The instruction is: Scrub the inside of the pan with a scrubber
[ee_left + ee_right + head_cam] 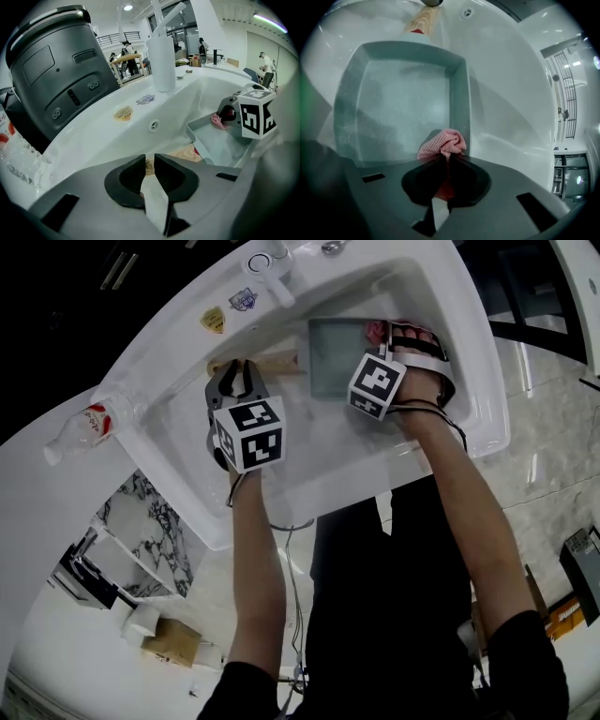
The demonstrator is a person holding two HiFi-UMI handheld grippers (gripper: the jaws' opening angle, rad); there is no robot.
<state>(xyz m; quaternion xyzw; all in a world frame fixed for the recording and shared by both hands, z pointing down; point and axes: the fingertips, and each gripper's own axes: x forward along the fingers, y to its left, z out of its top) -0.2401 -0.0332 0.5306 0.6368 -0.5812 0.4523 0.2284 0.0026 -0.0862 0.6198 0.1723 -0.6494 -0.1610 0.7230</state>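
- Clamped in the right gripper (445, 157): a pink mesh scrubber (443, 143), bunched just past the closed jaw tips.
- Pressed against the inside of the square grey pan (403, 108), at its near right corner in the right gripper view.
- At the left gripper (149, 161): jaws drawn to a narrow slit, nothing between them, tips just over the pan's wooden handle (185, 152).
- From the head view: left gripper (239, 371) on the handle (277, 362), right gripper (386, 334) and scrubber (377, 331) at the pan's (333, 362) far right side.
- Around the pan: a white sink (469, 381), handle pointing left.
- On the sink's far rim: a gold shield sticker (214, 320) and a blue-purple sticker (243, 299), print too small to read; same for both in the left gripper view (123, 113) (146, 99).
- Further right along that rim: a white faucet (267, 268).
- Left of the sink: a clear plastic bottle (89, 425) lying on its side, red-and-white label, wording not legible.
- Far left in the left gripper view: a dark grey appliance (56, 75).
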